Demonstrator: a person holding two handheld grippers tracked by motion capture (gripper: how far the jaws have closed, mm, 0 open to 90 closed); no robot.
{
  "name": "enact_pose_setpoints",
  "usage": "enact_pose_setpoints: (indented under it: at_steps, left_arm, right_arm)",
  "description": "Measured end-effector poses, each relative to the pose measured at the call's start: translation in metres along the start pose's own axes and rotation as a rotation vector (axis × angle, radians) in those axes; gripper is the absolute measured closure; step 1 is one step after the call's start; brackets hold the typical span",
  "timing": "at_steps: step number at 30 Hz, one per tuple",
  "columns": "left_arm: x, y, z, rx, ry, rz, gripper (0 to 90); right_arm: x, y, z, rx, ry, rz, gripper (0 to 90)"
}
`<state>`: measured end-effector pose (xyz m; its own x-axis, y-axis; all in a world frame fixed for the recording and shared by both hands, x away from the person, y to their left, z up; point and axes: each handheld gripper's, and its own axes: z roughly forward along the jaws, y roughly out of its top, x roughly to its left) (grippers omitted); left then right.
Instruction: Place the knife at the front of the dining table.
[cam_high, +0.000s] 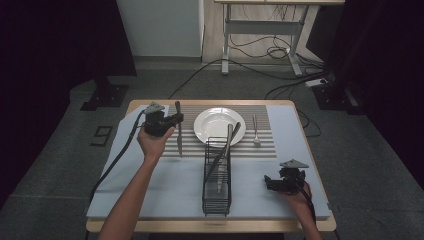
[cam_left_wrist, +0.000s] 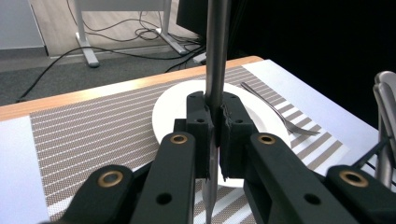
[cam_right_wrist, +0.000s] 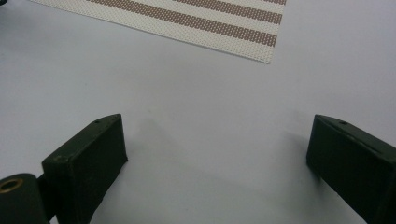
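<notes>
A table setting is partly laid. The fork (cam_high: 255, 131) already lies right of the plate (cam_high: 212, 131). The left gripper (cam_high: 176, 120) clamps a knife (cam_high: 179, 140) above the mat, left of the plate. More cutlery waits in the rack (cam_high: 217, 175). The right gripper (cam_high: 270, 183) rests released.

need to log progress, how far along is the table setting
Done: the plate sits on the striped placemat with the fork laid to its right. In hand: the left gripper is shut on the knife, held over the mat left of the plate. Left: setting it down; more cutlery stands in the wire rack. The right gripper rests open.
</notes>
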<state>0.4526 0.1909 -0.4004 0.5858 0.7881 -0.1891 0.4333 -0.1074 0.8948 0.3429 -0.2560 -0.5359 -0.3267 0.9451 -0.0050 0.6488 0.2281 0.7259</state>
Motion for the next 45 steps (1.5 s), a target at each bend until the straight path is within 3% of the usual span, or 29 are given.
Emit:
enact_pose_setpoints:
  at_steps: [24, 39, 45]
  left_arm:
    - [0.014, 0.0, 0.022, 0.031, 0.029, -0.01, 84.1]
    - [0.026, 0.003, 0.038, 0.05, 0.041, -0.076, 84.0]
    - [0.027, 0.004, 0.044, 0.059, 0.075, -0.083, 83.9]
  right_arm:
    - [0.0, 0.0, 0.0, 0.0, 0.0, 0.002, 4.4]
    - [0.0, 0.0, 0.0, 0.0, 0.0, 0.002, 4.4]
    - [0.0, 0.0, 0.0, 0.0, 0.0, 0.003, 4.4]
